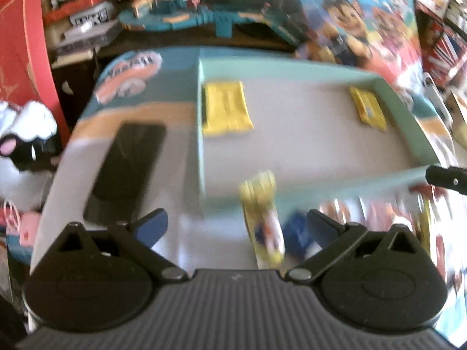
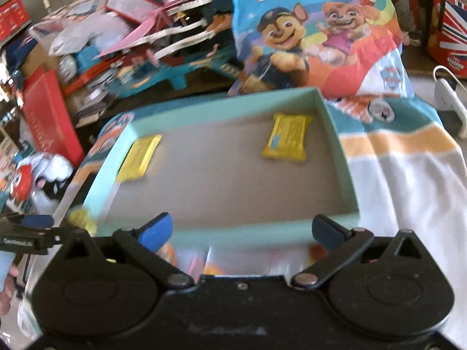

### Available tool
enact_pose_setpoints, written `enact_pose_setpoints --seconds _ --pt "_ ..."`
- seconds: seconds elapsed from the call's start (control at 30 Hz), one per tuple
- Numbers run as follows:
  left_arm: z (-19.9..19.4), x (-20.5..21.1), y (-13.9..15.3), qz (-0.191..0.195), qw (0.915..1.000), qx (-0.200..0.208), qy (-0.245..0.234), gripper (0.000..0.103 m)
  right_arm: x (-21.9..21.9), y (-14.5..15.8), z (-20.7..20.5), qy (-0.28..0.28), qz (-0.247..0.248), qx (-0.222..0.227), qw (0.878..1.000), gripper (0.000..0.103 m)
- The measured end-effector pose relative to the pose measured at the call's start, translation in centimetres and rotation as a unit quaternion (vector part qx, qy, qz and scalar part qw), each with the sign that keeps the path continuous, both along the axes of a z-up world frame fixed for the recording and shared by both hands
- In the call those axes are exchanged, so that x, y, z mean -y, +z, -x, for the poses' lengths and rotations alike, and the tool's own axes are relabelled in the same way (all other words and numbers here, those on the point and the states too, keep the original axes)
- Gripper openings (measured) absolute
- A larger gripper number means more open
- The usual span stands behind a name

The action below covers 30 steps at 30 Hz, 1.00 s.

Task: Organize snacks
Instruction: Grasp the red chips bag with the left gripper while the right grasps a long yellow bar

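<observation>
Left gripper [image 1: 236,227] gapes beside blurred yellow packet [image 1: 264,218].

I'm seeing open floor in the mint box [image 2: 347,175] between two yellow packets [image 2: 287,137]. A cartoon bag [image 2: 315,32] is blocking the far side.

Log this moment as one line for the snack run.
left gripper: open, empty | right gripper: open, empty | teal box: two yellow packets inside

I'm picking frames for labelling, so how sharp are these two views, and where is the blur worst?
Left wrist view: heavily smeared, the yellow packets lose their print and the near snacks streak. Right wrist view: sharper, print on the right yellow packet shows, near edge blurred. Both bend straight box walls, fisheye.
</observation>
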State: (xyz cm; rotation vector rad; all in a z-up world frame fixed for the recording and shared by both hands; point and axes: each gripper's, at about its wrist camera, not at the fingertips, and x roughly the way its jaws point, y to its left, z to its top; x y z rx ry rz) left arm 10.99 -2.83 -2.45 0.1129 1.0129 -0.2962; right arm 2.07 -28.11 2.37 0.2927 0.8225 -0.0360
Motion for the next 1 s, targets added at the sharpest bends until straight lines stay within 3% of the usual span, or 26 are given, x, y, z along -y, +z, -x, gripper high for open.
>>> enact_pose_setpoints --seconds 0.17,0.27,0.33,0.5,0.53,0.57,0.6,0.77,0.87,0.93,0.97,1.0 --pt "4.7 0.3 -1.3 0.001 0.999 -0.029 -0.035 0.103 -1.2 -0.7 4.8 0.011 -0.014 -0.005 1.0 0.102" --pt "6.6 0.9 -2.3 0.0 0.9975 -0.043 -0.055 0.103 -1.4 -1.3 7.1 0.001 -0.019 -0.012 1.0 0.095" --pt "7.3 1.6 -3.0 -0.005 0.9967 -0.052 -0.063 0.103 -1.0 -2.0 7.8 -0.018 -0.024 -0.025 0.999 0.086" --pt "7.5 2.4 -4.6 -0.021 0.9967 -0.052 -0.059 0.102 0.5 -3.3 8.4 -0.069 -0.043 -0.046 0.996 0.053" --pt "7.4 2.3 -4.9 -0.023 0.997 -0.051 -0.054 0.1 0.8 -3.4 8.3 -0.075 -0.049 -0.048 0.995 0.05" --pt "7.3 2.0 -5.2 -0.02 0.997 -0.054 -0.051 0.085 0.9 -3.5 8.2 -0.077 -0.051 -0.048 0.995 0.045" --pt "7.0 1.7 -5.3 -0.018 0.9971 -0.056 -0.049 0.063 1.0 -3.6 7.9 -0.079 -0.049 -0.049 0.994 0.043" --pt "6.3 0.0 -5.4 -0.021 0.9975 -0.058 -0.033 0.063 1.5 -4.8 6.0 -0.102 -0.034 -0.071 0.992 0.041" --pt "6.1 -0.2 -5.9 -0.029 0.997 -0.066 -0.028 0.074 1.5 -5.9 5.0 -0.11 -0.037 -0.081 0.99 0.041" --pt "5.8 -0.2 -6.4 -0.027 0.9968 -0.072 -0.023 0.075 1.1 -6.5 4.5 -0.11 -0.027 -0.084 0.99 0.041" --pt "5.8 -0.2 -6.4 -0.027 0.9973 -0.065 -0.022 0.069 0.9 -6.8 4.4 -0.111 -0.022 -0.084 0.99 0.029" --pt "5.9 0.0 -6.3 -0.024 0.9978 -0.056 -0.024 0.051 0.6 -6.9 4.5 -0.112 -0.009 -0.081 0.99 0.024"
